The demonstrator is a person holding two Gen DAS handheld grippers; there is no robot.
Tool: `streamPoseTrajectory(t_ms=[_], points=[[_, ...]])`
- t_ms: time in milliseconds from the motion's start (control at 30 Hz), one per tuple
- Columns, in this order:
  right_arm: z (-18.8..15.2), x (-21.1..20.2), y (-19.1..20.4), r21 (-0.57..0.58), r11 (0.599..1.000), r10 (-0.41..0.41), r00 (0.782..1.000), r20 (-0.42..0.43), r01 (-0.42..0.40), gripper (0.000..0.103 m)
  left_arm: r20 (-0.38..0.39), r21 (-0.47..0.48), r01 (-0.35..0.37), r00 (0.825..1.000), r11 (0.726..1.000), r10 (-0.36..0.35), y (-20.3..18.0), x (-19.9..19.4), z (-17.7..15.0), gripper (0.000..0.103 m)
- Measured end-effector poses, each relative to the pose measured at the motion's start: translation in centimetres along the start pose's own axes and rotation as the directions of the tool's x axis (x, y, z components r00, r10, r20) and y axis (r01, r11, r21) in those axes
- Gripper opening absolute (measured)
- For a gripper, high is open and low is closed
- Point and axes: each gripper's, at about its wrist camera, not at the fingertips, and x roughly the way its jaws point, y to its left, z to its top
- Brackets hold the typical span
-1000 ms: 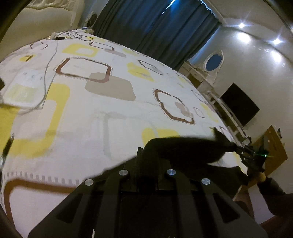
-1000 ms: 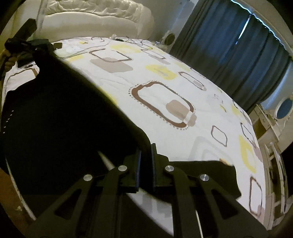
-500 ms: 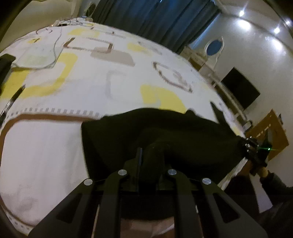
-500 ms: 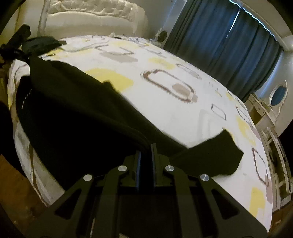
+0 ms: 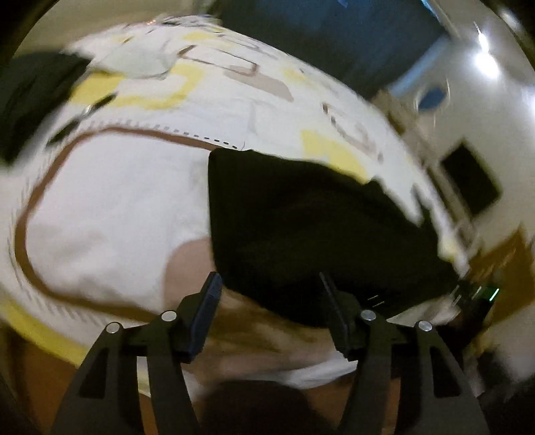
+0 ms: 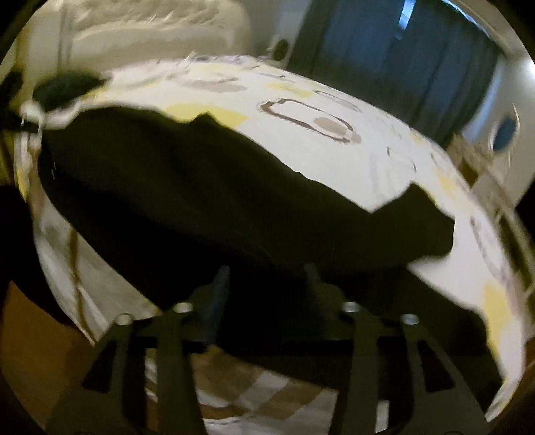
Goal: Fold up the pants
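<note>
The black pants (image 5: 311, 231) lie spread on the patterned white bedspread (image 5: 117, 200) near the bed's front edge. My left gripper (image 5: 271, 284) is open, its fingers apart just in front of the pants' near edge, holding nothing. In the right wrist view the pants (image 6: 200, 200) stretch across the bed from left to right. My right gripper (image 6: 267, 271) is open at the cloth's near edge, with the fabric lying between and over the fingers. The right gripper also shows at the far right of the left wrist view (image 5: 474, 297). Both views are blurred.
A dark garment (image 5: 30, 97) and a pale cloth (image 5: 140, 60) lie at the far left of the bed. Dark blue curtains (image 6: 401, 50) hang behind. A padded white headboard (image 6: 150, 30) stands at the far end. A dark TV screen (image 5: 471, 182) and wooden floor (image 6: 30, 338) border the bed.
Both grippers have opened and let go of the pants. The pants have dropped flat onto the bed, and both grippers have drawn back toward the bed's near edge.
</note>
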Motion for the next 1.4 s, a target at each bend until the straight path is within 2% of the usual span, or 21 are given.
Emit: streamPoseTrajectory(t_ms=[67,133,167,200,300,333,367,467,533,600,767,800,900,967,1033,1100,1167,1233,1300,1367,1400], points=[[-0.4,-0.7,-0.8,0.142,0.988,0.066,0.998,0.005,-0.066,0.053,0.035,-0.133,0.058,0.998,0.989,-0.054,0.0,-0.5,-0.7,0.068],[-0.9,-1.3,-1.9,0.305,0.941,0.145,0.989,0.026,-0.146,0.054,0.087,-0.246,0.133,0.990,0.960,-0.114,-0.1,-0.8,-1.5,0.068],[-1.3,-1.4,-2.4,0.385,0.902,0.191,0.981,0.045,-0.194,0.054,0.115,-0.293,0.163,0.984,0.942,-0.134,-0.1,-0.8,-1.8,0.068],[-1.8,-1.4,-3.1,0.484,0.838,0.249,0.966,0.071,-0.252,0.054,0.150,-0.372,0.209,0.975,0.904,-0.163,0.0,-0.6,-2.4,0.068],[-2.5,-1.1,-3.7,0.610,0.725,0.326,0.939,0.105,-0.320,0.054,0.198,-0.519,0.290,0.956,0.804,-0.217,0.4,0.6,-3.3,0.068],[-2.5,-1.0,-3.6,0.620,0.712,0.338,0.935,0.110,-0.330,0.054,0.208,-0.554,0.299,0.953,0.777,-0.218,0.4,1.0,-3.6,0.068],[-2.4,-1.0,-3.5,0.619,0.711,0.341,0.933,0.111,-0.334,0.054,0.211,-0.572,0.292,0.956,0.766,-0.206,0.3,1.5,-3.7,0.068],[-2.1,-0.9,-3.1,0.623,0.699,0.359,0.926,0.120,-0.352,0.054,0.223,-0.582,0.235,0.967,0.779,-0.126,-0.2,2.0,-3.3,0.068],[-2.2,-0.4,-3.2,0.661,0.647,0.391,0.910,0.141,-0.380,0.054,0.227,-0.583,0.207,0.970,0.786,-0.087,-0.4,2.4,-2.7,0.068],[-2.6,0.3,-3.6,0.712,0.576,0.427,0.891,0.157,-0.401,0.054,0.223,-0.578,0.168,0.974,0.798,-0.043,-0.8,2.7,-2.0,0.068],[-4.7,3.2,-4.0,0.857,0.260,0.535,0.805,0.257,-0.446,0.054,0.212,-0.561,0.098,0.977,0.822,0.028,-1.4,3.1,-1.5,0.065],[-4.9,3.8,-3.9,0.871,0.217,0.545,0.795,0.268,-0.442,0.054,0.209,-0.562,0.090,0.977,0.822,0.036,-1.4,3.2,-1.5,0.064],[-5.0,4.8,-3.5,0.884,0.151,0.555,0.778,0.295,-0.443,0.054,0.204,-0.564,0.083,0.978,0.822,0.041,-0.9,3.6,-1.7,0.054],[-4.8,5.5,-3.1,0.885,0.084,0.561,0.756,0.338,-0.458,0.054,0.200,-0.570,0.080,0.979,0.818,0.044,-0.4,3.5,-2.1,0.043],[-4.5,6.1,-2.7,0.886,0.049,0.563,0.745,0.358,-0.462,0.054,0.188,-0.582,0.072,0.981,0.810,0.048,0.1,3.9,-2.3,0.037],[-3.9,6.9,-2.2,0.891,0.061,0.562,0.753,0.341,-0.450,0.054,0.185,-0.588,0.076,0.982,0.805,0.042,0.4,4.1,-2.5,0.036],[-3.5,7.3,-1.9,0.895,0.077,0.556,0.764,0.327,-0.439,0.045,0.184,-0.588,0.076,0.982,0.805,0.041,0.5,4.1,-2.6,0.035],[-3.2,7.5,-1.9,0.901,0.099,0.549,0.779,0.304,-0.422,0.007,0.180,-0.586,0.072,0.983,0.807,0.044,0.6,4.3,-2.5,0.032],[-3.1,7.7,-1.7,0.903,0.119,0.546,0.787,0.288,-0.413,0.008,0.176,-0.584,0.065,0.983,0.809,0.047,0.7,4.3,-2.4,0.026],[-3.1,7.2,-1.5,0.899,0.132,0.533,0.795,0.291,-0.417,0.008,0.175,-0.584,0.062,0.983,0.809,0.051,0.7,4.3,-2.3,0.015],[-3.0,6.9,-1.5,0.894,0.141,0.527,0.797,0.297,-0.426,0.008,0.183,-0.584,0.074,0.982,0.808,0.043,0.7,4.2,-2.4,0.013]])
